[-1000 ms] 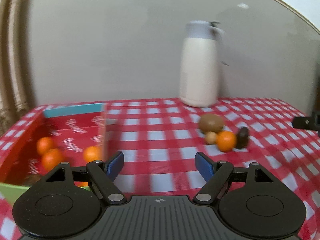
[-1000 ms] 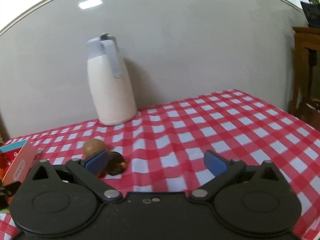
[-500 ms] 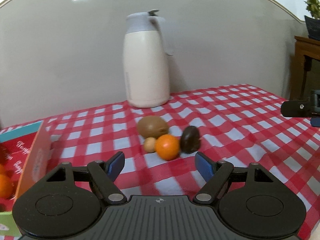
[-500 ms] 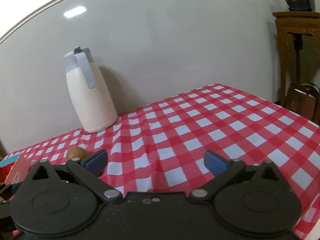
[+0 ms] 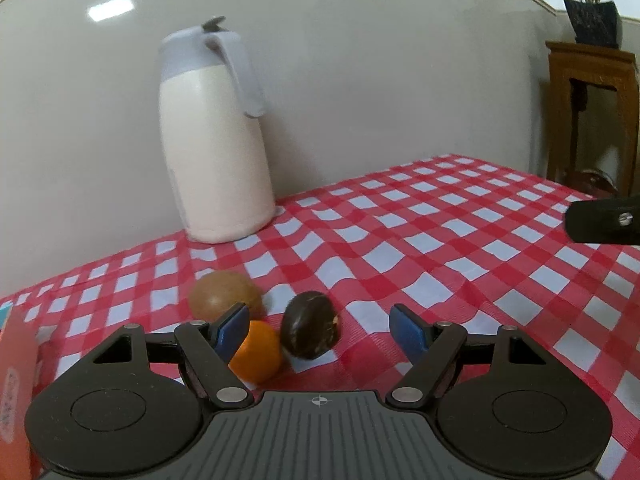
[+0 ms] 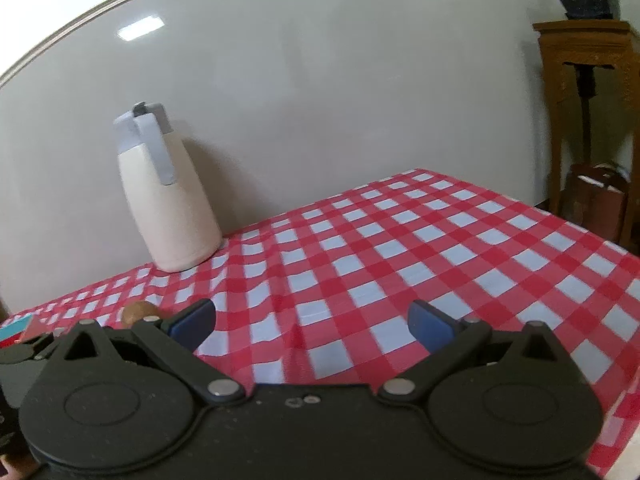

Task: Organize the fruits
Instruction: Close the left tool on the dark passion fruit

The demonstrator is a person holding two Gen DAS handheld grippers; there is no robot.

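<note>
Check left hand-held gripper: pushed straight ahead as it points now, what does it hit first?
Probably the dark fruit, which sits between the open fingers of the left hand-held gripper, slightly left of centre. The orange lies by the left finger. Depth is uncertain.

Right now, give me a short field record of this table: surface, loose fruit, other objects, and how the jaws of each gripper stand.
surface: red and white checked tablecloth
loose fruit: brown kiwi, orange, dark avocado, clustered together
other objects: cream jug upright by the wall; red box at left edge
left gripper: jaws open, empty, fruit just ahead
right gripper: jaws open, empty, over bare cloth
</note>
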